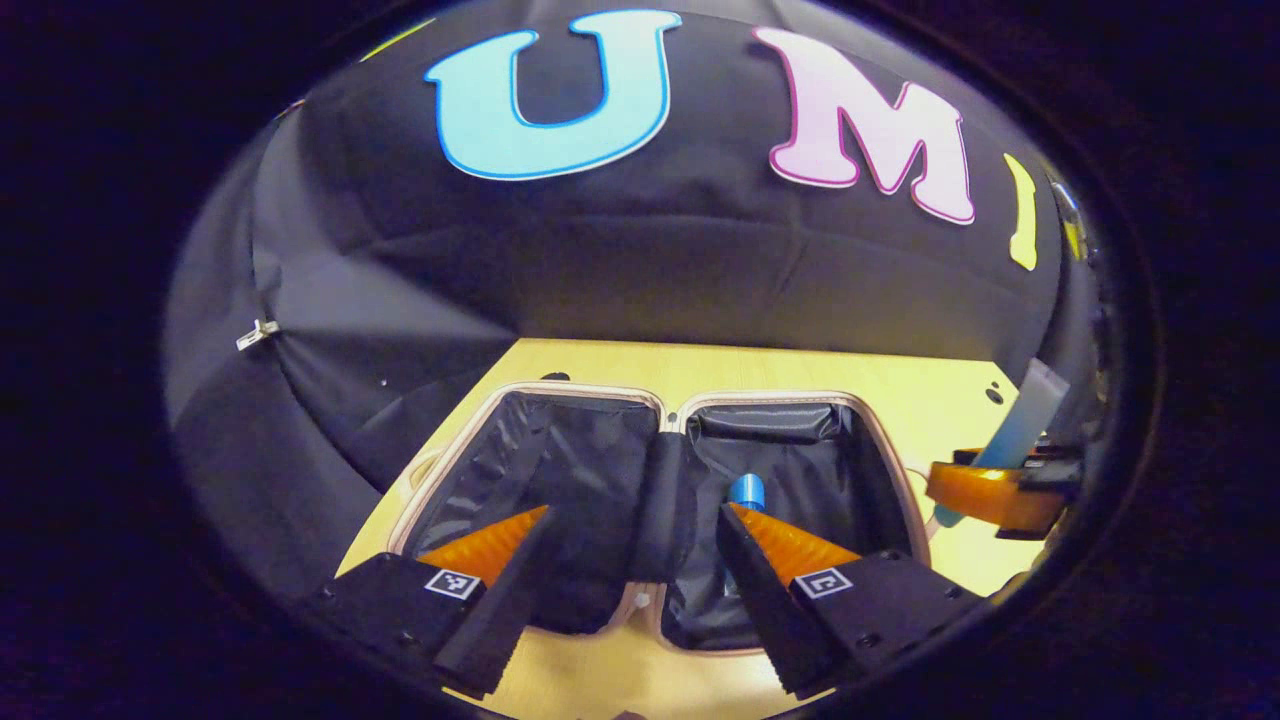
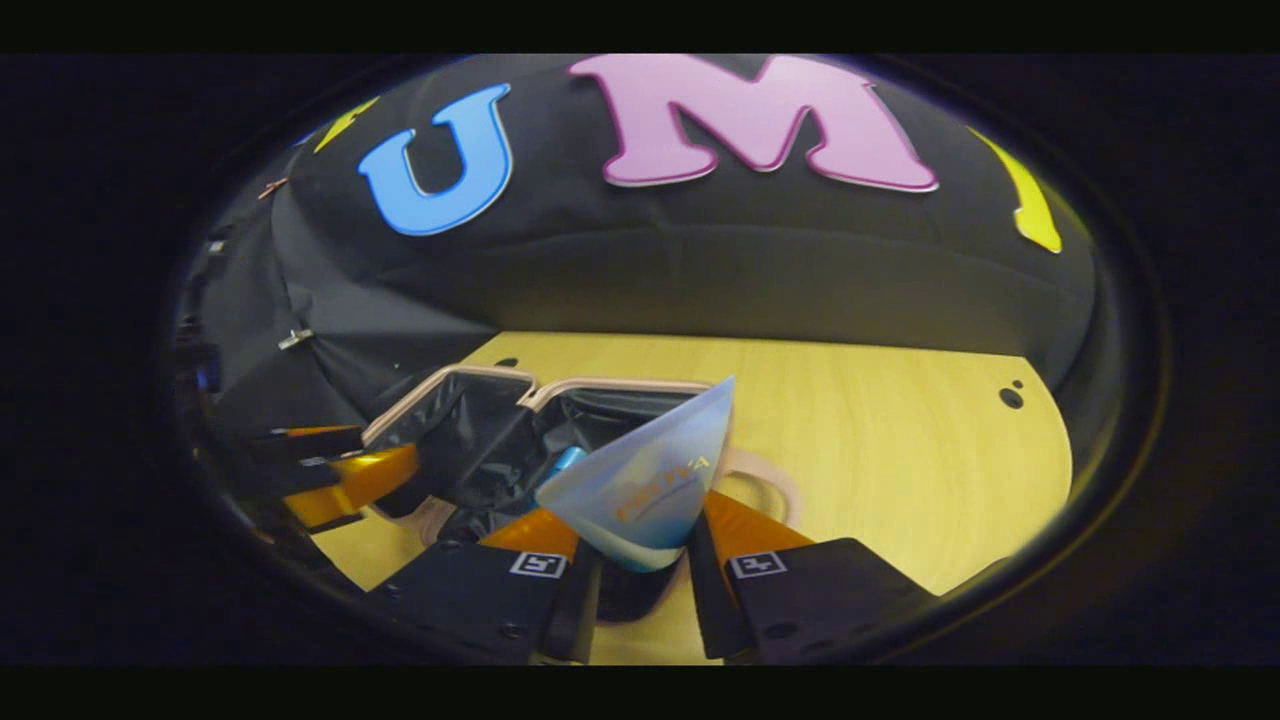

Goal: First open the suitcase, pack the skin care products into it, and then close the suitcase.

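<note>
The suitcase lies open mid-packing, a blue bottle inside; the right gripper fingers clamp a tube, next lowered toward ten o'clock, while the left gripper gapes empty.

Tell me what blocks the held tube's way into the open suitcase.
Nothing visible does. The right gripper holds the tube beside the suitcase, which lies open; a blue bottle already lies inside.

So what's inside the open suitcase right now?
In the suitcase, a blue-capped item lies in the right half on black lining; the left claw covers its lower part.
</note>
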`<state>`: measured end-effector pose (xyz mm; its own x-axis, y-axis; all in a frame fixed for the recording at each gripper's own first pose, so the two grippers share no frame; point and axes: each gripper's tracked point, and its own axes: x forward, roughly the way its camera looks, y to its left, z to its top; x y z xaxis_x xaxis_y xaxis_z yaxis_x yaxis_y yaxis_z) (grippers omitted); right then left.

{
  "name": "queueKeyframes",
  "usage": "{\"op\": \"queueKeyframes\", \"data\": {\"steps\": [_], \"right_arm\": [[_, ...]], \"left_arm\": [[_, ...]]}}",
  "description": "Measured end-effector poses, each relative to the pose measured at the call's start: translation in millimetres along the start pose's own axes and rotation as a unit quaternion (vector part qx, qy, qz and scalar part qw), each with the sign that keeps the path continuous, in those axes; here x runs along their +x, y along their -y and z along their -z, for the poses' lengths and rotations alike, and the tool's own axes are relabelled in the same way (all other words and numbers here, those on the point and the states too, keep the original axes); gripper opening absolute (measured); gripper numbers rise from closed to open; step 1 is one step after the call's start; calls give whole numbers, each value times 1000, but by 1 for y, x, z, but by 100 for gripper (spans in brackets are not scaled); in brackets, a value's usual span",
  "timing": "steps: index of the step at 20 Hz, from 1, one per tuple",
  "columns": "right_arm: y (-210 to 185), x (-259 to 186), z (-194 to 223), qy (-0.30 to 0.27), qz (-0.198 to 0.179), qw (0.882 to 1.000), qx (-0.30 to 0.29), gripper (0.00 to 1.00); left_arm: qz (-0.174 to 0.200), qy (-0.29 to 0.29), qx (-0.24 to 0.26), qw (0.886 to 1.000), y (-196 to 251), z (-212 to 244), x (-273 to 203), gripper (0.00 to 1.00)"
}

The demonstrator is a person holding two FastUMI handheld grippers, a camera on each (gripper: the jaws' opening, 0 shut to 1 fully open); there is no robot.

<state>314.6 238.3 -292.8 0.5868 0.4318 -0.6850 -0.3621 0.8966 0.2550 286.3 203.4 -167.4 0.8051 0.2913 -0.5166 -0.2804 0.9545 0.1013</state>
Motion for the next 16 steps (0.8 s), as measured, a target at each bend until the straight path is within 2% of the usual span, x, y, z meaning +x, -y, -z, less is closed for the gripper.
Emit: {"op": "queueKeyframes", "data": {"steps": [2,4,6,8,12,14,15,16], "right_arm": [[-14,27,22,-59,-4,998,24,44],[-19,49,50,-110,10,993,41,44],[-17,68,74,-149,31,987,45,44],[-11,76,95,-196,56,976,74,44],[-7,95,80,-175,91,976,97,45],[-8,95,78,-187,100,971,110,38],[-7,95,76,-183,105,971,112,60],[-6,94,72,-174,111,973,107,65]], "left_arm": [[-7,3,15,1000,-2,18,-18,98],[-20,13,31,999,-14,30,-39,98],[-12,16,23,1000,-12,39,-53,98],[2,18,-5,1000,-12,47,-61,98],[-10,15,-29,999,-38,55,-65,94],[-22,14,-36,999,-59,55,-67,95],[-28,17,-40,999,-68,53,-68,95],[-34,20,-45,998,-79,51,-68,95]]}}
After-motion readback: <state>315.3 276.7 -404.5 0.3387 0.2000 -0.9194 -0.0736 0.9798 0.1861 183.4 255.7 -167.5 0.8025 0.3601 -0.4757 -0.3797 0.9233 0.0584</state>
